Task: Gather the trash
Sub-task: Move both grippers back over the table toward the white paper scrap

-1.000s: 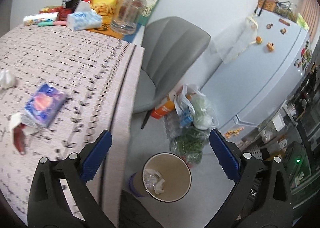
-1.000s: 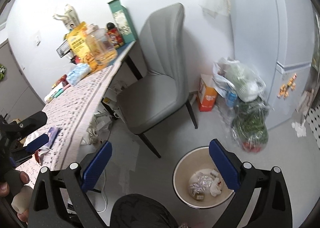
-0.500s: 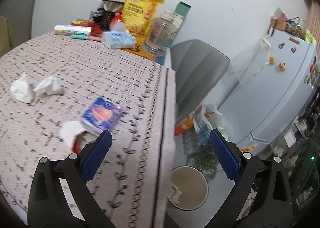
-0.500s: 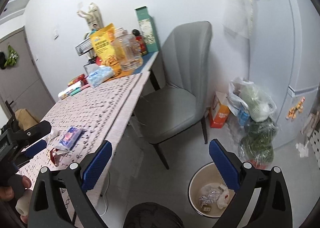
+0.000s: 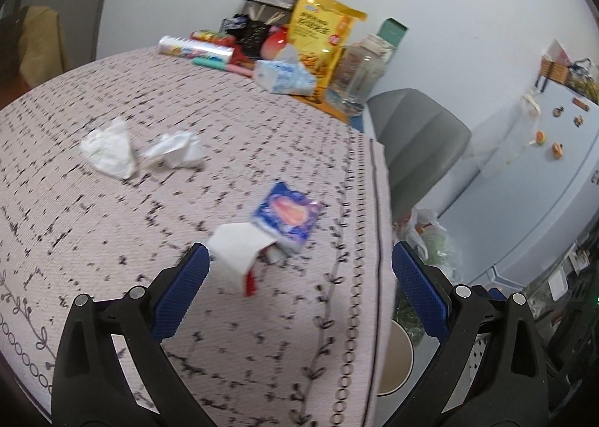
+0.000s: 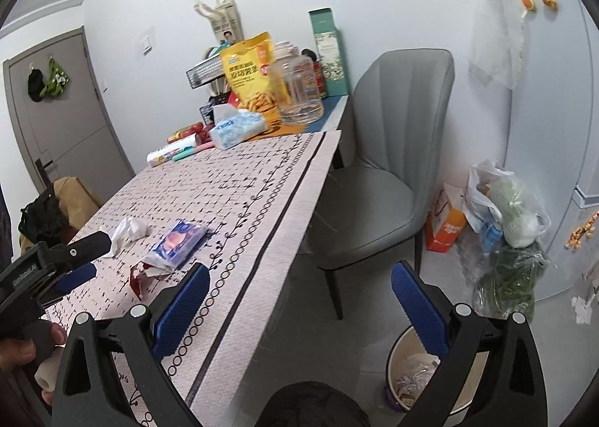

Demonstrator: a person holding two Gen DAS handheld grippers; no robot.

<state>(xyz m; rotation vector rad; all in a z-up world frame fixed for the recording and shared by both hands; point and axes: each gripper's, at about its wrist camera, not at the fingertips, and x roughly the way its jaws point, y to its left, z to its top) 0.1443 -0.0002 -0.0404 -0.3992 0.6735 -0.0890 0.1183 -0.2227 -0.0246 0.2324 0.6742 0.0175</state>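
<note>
While both tools are up over the bench (image 5: 112,224), neither one has anything in it. The left tool (image 5: 299,292) has its blue pads spread wide apart and hangs right over a small blue tissue pack (image 5: 286,215) with a white paper scrap (image 5: 239,245) and a bit of red wrapper (image 5: 250,279) just beside it. Further back on the patterned cloth sit two crumpled tissues (image 5: 108,153), near each other and well apart from the blue pack. All of that is a bit blurry in the left wrist view, so I can't tell if the scrap is touching the pack.

The right tool (image 6: 299,307) is wide open too, sitting off the bench edge over the floor. From there you can see the trash bin (image 6: 397,348) on the floor down by its right finger, with some crumpled stuff already inside. A grey chair (image 6: 378,172) stands just past the bench end, and bags of groceries (image 6: 505,239) are piled by the fridge (image 6: 554,71).

Back of the bench is clutter: a yellow snack bag (image 6: 249,75), a clear jar (image 6: 297,90), a tissue box (image 6: 236,129). A hand (image 6: 22,348) grips the left tool's handle at the lower left of the right wrist view.
</note>
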